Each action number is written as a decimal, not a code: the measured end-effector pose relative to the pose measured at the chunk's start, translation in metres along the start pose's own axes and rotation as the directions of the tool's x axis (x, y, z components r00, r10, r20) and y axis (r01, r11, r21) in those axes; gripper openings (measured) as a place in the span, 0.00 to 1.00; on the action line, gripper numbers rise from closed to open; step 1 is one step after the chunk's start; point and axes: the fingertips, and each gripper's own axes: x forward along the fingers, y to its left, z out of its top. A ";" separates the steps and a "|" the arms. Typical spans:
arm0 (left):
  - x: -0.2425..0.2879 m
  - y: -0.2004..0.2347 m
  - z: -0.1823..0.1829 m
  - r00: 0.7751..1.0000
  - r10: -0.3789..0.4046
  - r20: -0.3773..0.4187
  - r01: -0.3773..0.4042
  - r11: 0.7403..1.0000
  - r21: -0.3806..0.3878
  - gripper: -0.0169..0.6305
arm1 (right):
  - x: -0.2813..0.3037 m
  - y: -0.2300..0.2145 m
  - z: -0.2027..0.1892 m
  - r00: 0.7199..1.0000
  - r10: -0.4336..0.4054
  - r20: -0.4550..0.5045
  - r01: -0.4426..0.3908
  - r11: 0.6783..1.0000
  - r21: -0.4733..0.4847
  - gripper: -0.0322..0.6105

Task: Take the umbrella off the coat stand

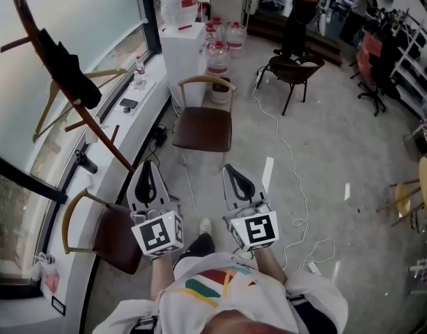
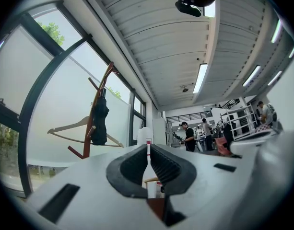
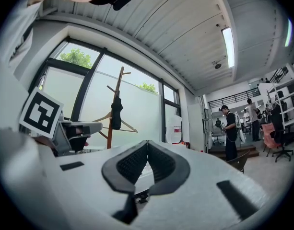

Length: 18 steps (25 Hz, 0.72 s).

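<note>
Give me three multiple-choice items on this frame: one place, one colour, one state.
1. Where is the umbrella?
A) hanging on the coat stand
B) lying on a chair seat
C) lying on the floor

2. What colour is the umbrella?
A) red
B) black
C) white

3. How do the left claw and right claw stand?
A) both wide open
B) left shut on the umbrella
C) both shut, empty

Key: 1 A, it hangs high on the stand's pole; 2 B, it is black all over; 3 C, each gripper view shows the pads together with nothing between.
</note>
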 end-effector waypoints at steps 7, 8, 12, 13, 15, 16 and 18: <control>0.067 0.038 -0.002 0.999 0.050 0.016 -0.050 0.999 0.001 0.05 | 0.082 -0.010 0.012 0.999 0.031 0.022 -0.030 0.999 -0.020 0.05; 0.076 0.043 -0.002 0.998 0.057 0.023 -0.057 0.998 0.003 0.05 | 0.095 -0.010 0.014 0.999 0.038 0.030 -0.037 0.999 -0.024 0.05; 0.111 0.064 -0.003 0.997 0.073 0.037 -0.073 0.997 0.003 0.05 | 0.143 -0.006 0.019 0.996 0.073 0.045 -0.072 0.997 -0.040 0.05; 0.117 0.068 -0.003 0.996 0.076 0.038 -0.076 0.997 0.004 0.05 | 0.152 -0.004 0.020 0.995 0.081 0.049 -0.079 0.996 -0.040 0.05; 0.126 0.075 -0.001 0.996 0.085 0.036 -0.086 0.996 0.004 0.05 | 0.167 -0.002 0.023 0.994 0.094 0.061 -0.091 0.995 -0.039 0.05; 0.130 0.078 -0.001 0.995 0.090 0.037 -0.090 0.996 0.004 0.05 | 0.173 -0.001 0.024 0.993 0.098 0.067 -0.096 0.995 -0.038 0.05; 0.135 0.083 -0.003 0.995 0.097 0.035 -0.098 0.995 0.004 0.05 | 0.184 0.000 0.026 0.991 0.108 0.075 -0.105 0.994 -0.041 0.05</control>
